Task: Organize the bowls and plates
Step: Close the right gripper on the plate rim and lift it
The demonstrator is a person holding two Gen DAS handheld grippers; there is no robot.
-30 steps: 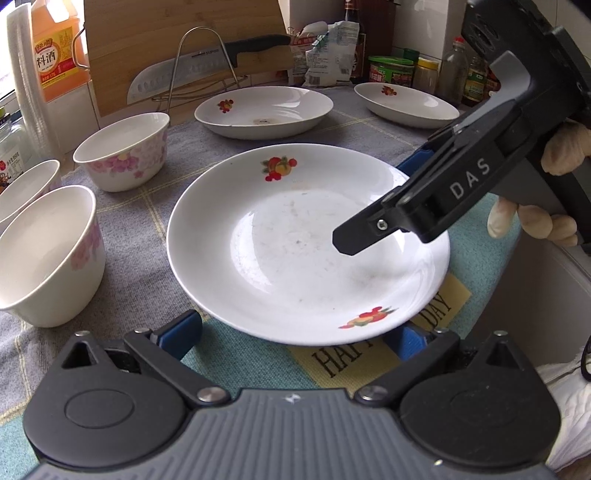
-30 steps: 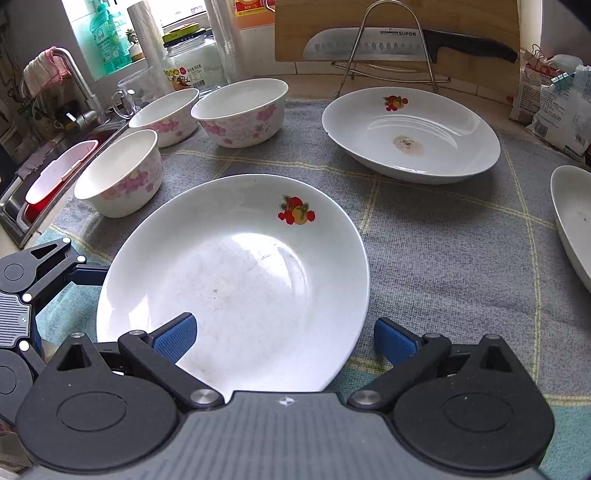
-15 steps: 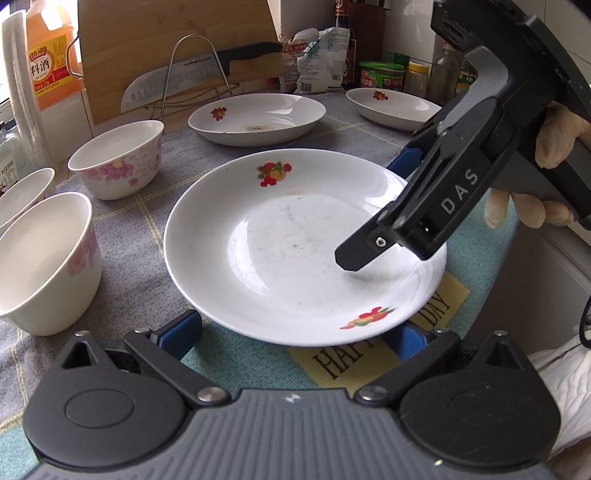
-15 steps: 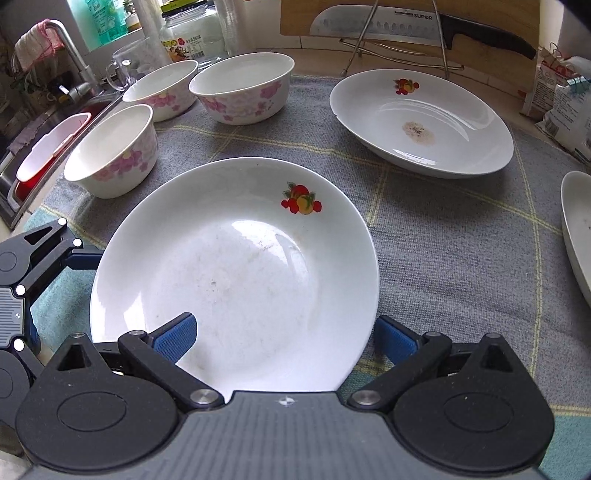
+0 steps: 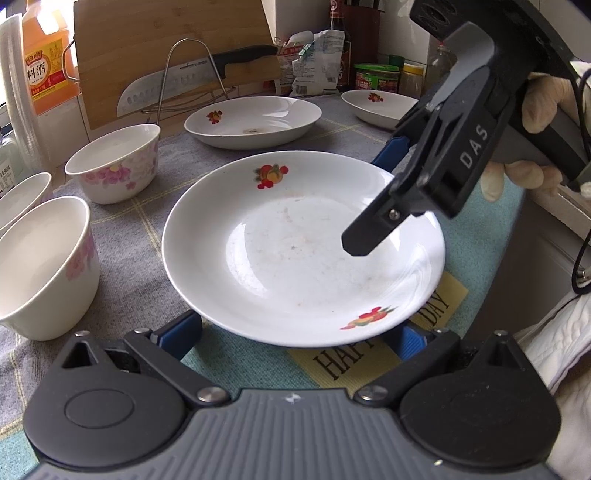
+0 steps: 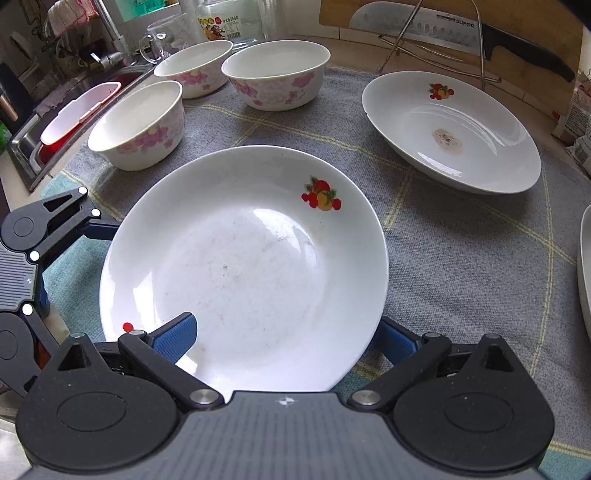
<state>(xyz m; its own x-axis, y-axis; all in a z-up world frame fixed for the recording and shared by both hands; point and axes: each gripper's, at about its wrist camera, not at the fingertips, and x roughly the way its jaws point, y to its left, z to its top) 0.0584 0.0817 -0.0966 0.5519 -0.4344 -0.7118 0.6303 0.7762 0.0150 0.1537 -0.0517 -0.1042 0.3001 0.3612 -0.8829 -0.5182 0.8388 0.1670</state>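
Nearest, my left gripper (image 5: pixel 295 334) and right gripper (image 6: pixel 284 338), two in all, stood spread wide, flanking one fruit-print plate (image 6: pixel 243 266) on the grey cloth (image 6: pixel 461 266). Beyond: three pink-flowered bowls (image 6: pixel 138 125), two more fruit-print plates (image 6: pixel 452 129). Farthest: one knife (image 6: pixel 461 31) on a wire stand.
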